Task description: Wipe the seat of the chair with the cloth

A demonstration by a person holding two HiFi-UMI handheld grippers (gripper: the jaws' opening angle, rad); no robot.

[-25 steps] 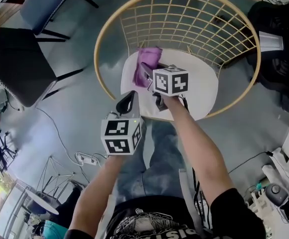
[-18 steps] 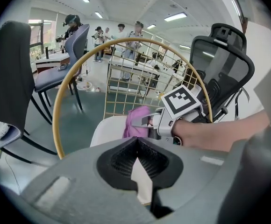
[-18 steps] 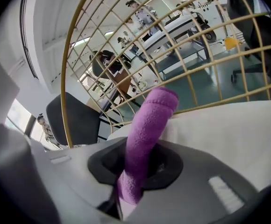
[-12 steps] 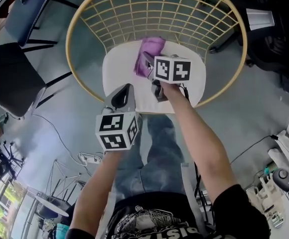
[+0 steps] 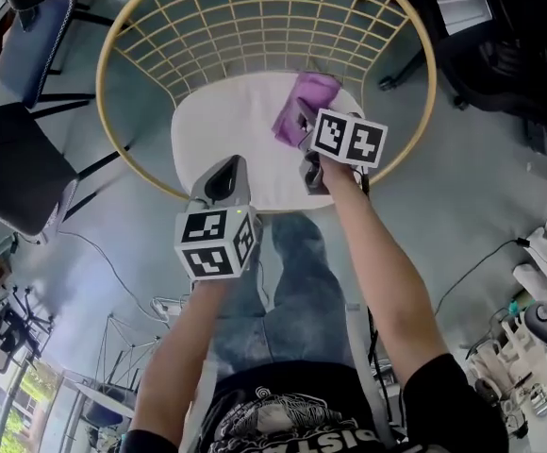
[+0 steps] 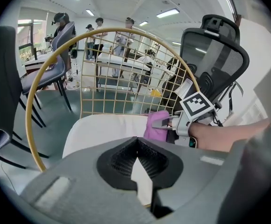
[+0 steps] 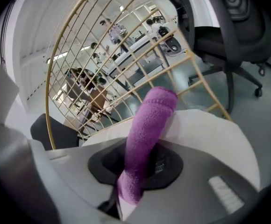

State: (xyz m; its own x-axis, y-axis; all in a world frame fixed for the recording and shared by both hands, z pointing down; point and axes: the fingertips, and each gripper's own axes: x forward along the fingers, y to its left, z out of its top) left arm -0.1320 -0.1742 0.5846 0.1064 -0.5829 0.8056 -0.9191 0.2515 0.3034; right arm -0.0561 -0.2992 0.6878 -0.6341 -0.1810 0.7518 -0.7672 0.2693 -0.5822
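Far left on the grey floor: a dark chair [image 5: 9, 173], just outside the gold rim of the wire chair [image 5: 113, 149]. Inside that rim, a round white seat [image 5: 207, 121], bare across its left half.

Over the seat's front edge, left of middle: the left gripper [image 5: 224, 179]. Jaws drawn nearly together, only a thin sliver of seat showing between them, gripping nothing. Well apart from the cloth.

Toward the seat's right edge, close to the wire back: the purple cloth [image 5: 306, 97]. Pinched between the jaws of the right gripper [image 5: 299, 128] and rising out of them as a thick folded strip. Seen from the left gripper view, resting against the seat surface. Marker cube just behind, forearm reaching in from the seat's front edge.

Beyond the rim at far right: a black office chair [image 5: 500, 45].
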